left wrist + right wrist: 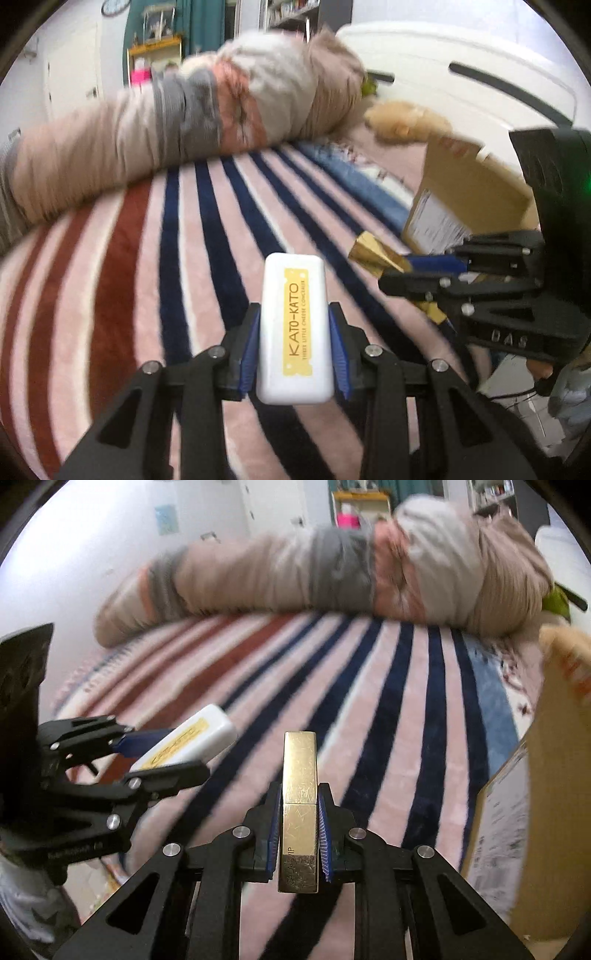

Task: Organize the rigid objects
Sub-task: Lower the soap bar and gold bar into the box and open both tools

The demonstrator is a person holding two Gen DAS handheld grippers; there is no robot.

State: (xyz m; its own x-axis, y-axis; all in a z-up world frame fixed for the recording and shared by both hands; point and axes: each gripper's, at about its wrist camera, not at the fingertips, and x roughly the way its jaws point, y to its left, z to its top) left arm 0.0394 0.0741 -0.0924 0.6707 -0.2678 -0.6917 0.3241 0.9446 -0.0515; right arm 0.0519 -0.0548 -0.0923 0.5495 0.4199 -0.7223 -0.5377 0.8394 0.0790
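A white rounded case with a yellow KATO-KATO label (293,328) stands between the blue pads of my left gripper (294,314), which is shut on it above the striped blanket (147,295). From the right wrist view the same white case (188,738) shows at the left in the left gripper (166,753). My right gripper (299,794) is shut on a slim gold bar-shaped case (300,805). That gold case (376,254) pokes out of the right gripper (406,266) in the left wrist view.
A long stuffed bolster in beige, grey and pink (192,114) lies across the far side of the bed. An open cardboard box (469,195) stands at the right, also seen as a box wall (532,775). A white appliance (461,66) sits behind it.
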